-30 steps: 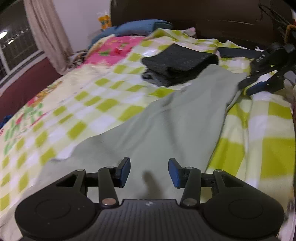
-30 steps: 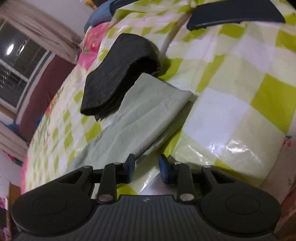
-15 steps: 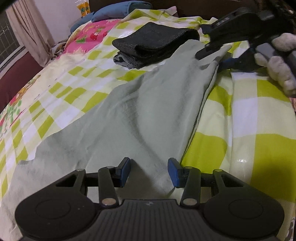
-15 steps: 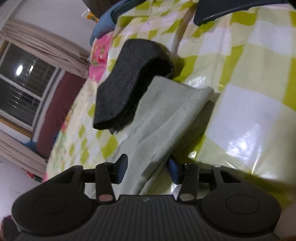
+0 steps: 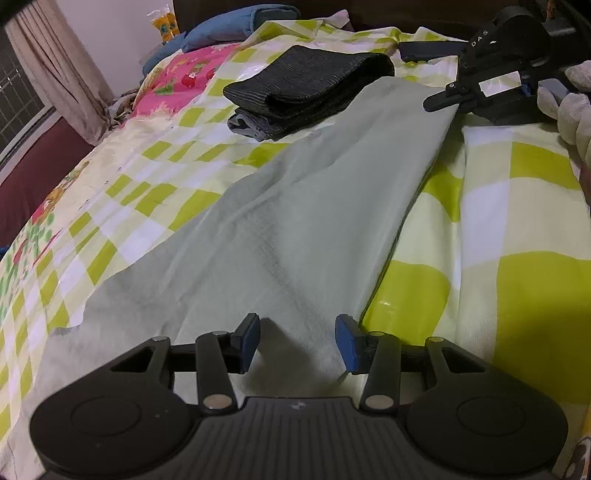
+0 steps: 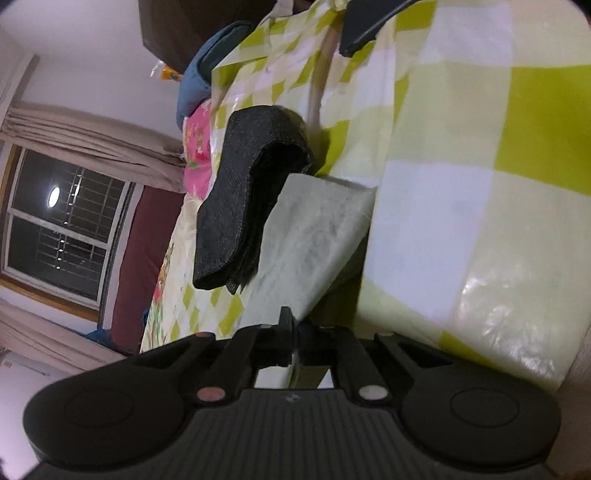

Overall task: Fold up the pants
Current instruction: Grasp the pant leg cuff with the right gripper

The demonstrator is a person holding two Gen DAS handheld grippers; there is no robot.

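Observation:
Pale green pants lie stretched along the checked bed, one end near me and the far end by a folded dark garment. My left gripper hovers low over the near part, jaws apart, cloth beneath them and nothing pinched. My right gripper is at the far corner of the pants. In the right wrist view its jaws are shut, with the edge of the pants running into them. A person's hand holds that gripper.
The folded dark garment overlaps the pants' far end. A yellow-green checked sheet covers the bed. A blue pillow and a dark flat item lie at the head end. A curtained window is on the left.
The right gripper's jaws went from open around the pants' edge to shut on it, and its view rolled. The left gripper dropped closer to the pants, then held still.

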